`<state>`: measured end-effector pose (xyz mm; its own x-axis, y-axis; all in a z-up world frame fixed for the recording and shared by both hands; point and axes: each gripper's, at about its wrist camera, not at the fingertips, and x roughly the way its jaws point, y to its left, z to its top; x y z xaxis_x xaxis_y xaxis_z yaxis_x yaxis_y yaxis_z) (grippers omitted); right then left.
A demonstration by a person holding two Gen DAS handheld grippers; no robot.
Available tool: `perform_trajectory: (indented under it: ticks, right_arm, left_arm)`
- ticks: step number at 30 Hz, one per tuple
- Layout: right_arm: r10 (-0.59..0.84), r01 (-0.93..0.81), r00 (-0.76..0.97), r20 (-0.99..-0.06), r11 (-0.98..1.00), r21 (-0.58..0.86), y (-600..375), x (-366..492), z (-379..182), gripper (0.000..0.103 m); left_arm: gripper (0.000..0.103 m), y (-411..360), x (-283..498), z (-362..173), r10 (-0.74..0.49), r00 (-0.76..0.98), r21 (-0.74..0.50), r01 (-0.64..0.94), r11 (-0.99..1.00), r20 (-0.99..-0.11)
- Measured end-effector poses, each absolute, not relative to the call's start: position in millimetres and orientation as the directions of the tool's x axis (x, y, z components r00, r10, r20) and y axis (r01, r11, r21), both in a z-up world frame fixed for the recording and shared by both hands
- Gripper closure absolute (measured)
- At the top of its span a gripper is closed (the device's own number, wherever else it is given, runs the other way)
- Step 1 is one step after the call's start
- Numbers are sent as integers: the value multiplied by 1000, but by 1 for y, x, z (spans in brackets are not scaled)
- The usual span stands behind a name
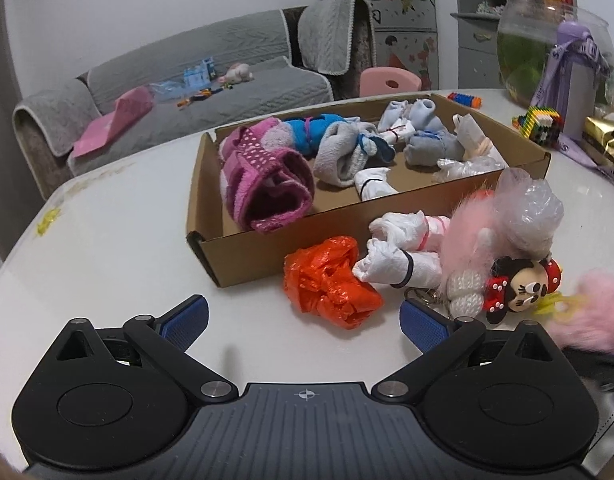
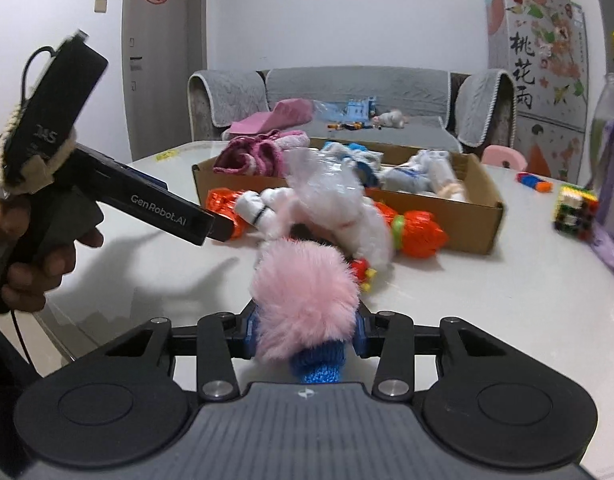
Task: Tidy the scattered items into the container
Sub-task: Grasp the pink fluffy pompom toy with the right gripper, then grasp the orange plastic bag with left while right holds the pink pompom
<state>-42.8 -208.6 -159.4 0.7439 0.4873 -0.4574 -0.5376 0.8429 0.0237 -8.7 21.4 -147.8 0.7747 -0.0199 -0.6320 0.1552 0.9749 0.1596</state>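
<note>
You are holding the left gripper (image 1: 303, 322) low over the white table (image 1: 107, 248), its blue-padded fingers (image 1: 185, 322) spread wide with nothing between them — the crumpled orange plastic bag (image 1: 331, 282) is lying just ahead of the gap, apart from both pads. Your right gripper (image 2: 305, 326) is pinching a pink fluffy pompom toy (image 2: 305, 296), its blue knitted base sitting between the pressed-in pads; the fur is spilling over the fingertips. The cardboard box (image 1: 243, 246) is sitting open on the table beyond the bag, already holding a pink polka-dot sock roll (image 1: 263, 176), a grey sock bundle (image 1: 341, 154), a blue roll and several pale bundles. Scattered items are waiting just outside its near wall: two white banded bundles (image 1: 403, 258) lying side by side, a clear crinkled plastic bag (image 1: 535, 206) resting on pink fur, and a Minnie Mouse keychain (image 1: 519, 288) touching a white knitted piece. In the right wrist view a second orange plastic bundle (image 2: 421, 234) with a green band is lying against the box's front wall. Your left hand (image 2: 35, 264) is showing there too, wrapped around the gripper's handle. A grey sofa (image 2: 355, 92) is standing behind the table.
</note>
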Motion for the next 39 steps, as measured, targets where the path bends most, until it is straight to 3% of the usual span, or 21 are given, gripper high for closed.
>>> perform_trajectory:
  ticks: [8, 16, 19, 21, 23, 24, 30, 39]
  right_arm:
    - [445, -485, 765, -465, 874, 37, -241, -41, -160, 64]
    - [452, -493, 758, -470, 869, 39, -239, -44, -169, 64]
    - [453, -494, 756, -473, 868, 41, -239, -42, -170, 64]
    - [455, -495, 753, -475, 867, 45, -240, -42, -169, 64]
    - [457, -496, 752, -475, 867, 49, -241, -42, -169, 64]
    - [458, -497, 751, -475, 866, 49, -242, -42, -169, 64]
    - [461, -499, 753, -469, 865, 49, -242, -45, -167, 64]
    - [469, -499, 761, -448, 865, 57, -247, -46, -160, 64]
  left_arm:
    - [1, 11, 8, -159, -13, 756, 193, 184, 964, -655]
    - [0, 24, 25, -163, -7, 746, 102, 101, 990, -666]
    - [6, 25, 22, -162, -7, 749, 85, 84, 993, -663]
    - [16, 27, 18, -160, -42, 748, 51, 102, 994, -663]
    - [38, 30, 14, -158, -87, 744, 10, 125, 992, -662]
    - [40, 29, 11, -157, -82, 748, 18, 125, 992, -658]
    - [42, 27, 5, -156, -85, 748, 25, 135, 991, -658]
    - [43, 31, -36, -134, 7, 776, 116, 86, 989, -631]
